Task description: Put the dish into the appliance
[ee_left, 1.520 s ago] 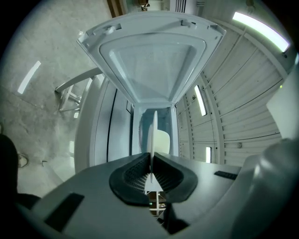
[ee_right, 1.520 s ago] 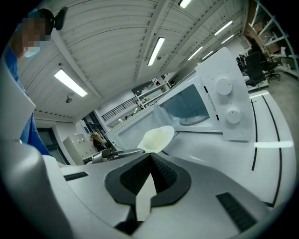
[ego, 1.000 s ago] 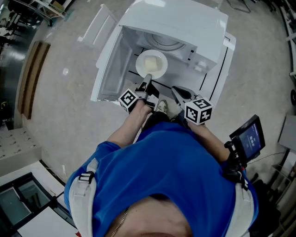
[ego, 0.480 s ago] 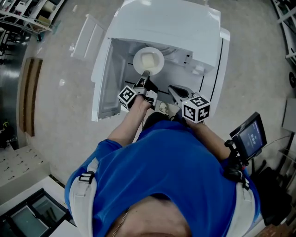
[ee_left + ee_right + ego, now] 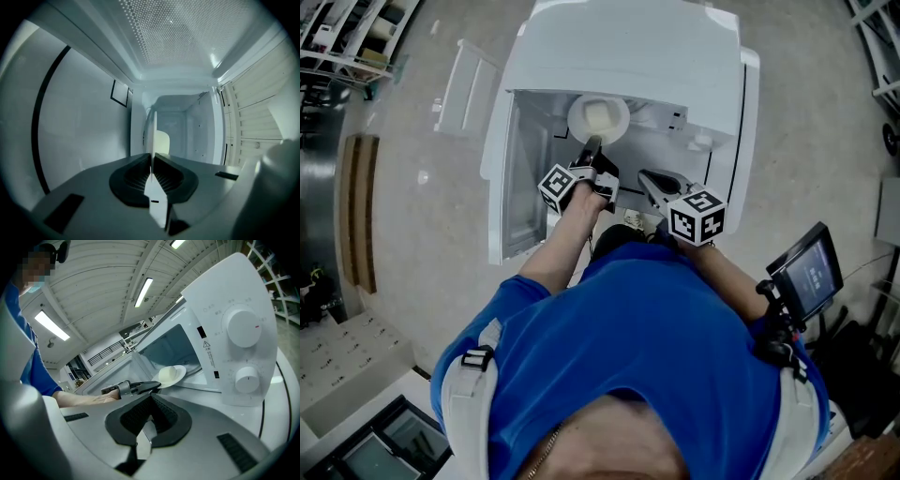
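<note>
Sitting amid pale floor (image 5: 422, 206), the open microwave (image 5: 628, 47) contains the dish (image 5: 598, 116) clamped by left gripper (image 5: 592, 145); right gripper (image 5: 649, 178) closed, empty.

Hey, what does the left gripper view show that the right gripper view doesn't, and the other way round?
Only the left gripper view shows the microwave's inside walls and a perforated panel overhead, with the plate edge-on in the left gripper's shut jaws.

Only the right gripper view shows two knobs, the person's arm, ceiling lights and the right gripper's empty, shut jaws.

Both views show the plate, the pale food on it and the microwave.
</note>
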`<control>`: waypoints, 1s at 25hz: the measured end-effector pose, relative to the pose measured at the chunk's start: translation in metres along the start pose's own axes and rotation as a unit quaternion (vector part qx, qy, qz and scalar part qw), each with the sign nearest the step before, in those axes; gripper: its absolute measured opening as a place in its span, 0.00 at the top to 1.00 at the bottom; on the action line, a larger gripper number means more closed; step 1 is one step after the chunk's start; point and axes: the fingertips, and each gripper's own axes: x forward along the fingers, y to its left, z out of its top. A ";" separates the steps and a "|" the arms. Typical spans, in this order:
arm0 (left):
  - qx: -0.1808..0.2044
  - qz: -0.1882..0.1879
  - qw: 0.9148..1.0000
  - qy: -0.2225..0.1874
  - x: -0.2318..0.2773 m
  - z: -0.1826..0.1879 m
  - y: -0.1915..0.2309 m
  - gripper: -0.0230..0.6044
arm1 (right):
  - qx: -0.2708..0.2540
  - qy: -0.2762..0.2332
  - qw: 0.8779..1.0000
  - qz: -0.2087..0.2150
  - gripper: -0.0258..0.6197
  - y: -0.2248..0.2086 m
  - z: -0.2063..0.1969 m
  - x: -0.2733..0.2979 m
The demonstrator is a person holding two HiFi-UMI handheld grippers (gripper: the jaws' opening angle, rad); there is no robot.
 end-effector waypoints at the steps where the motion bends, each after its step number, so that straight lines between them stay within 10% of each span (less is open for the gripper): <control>1: 0.000 0.003 1.000 0.001 0.002 0.000 -0.001 0.93 | 0.001 0.000 1.000 -0.001 0.96 0.000 0.001 0.000; 25: -0.009 0.029 1.000 0.003 0.042 0.008 -0.008 0.93 | 0.022 -0.013 0.999 -0.025 0.96 -0.007 0.013 0.000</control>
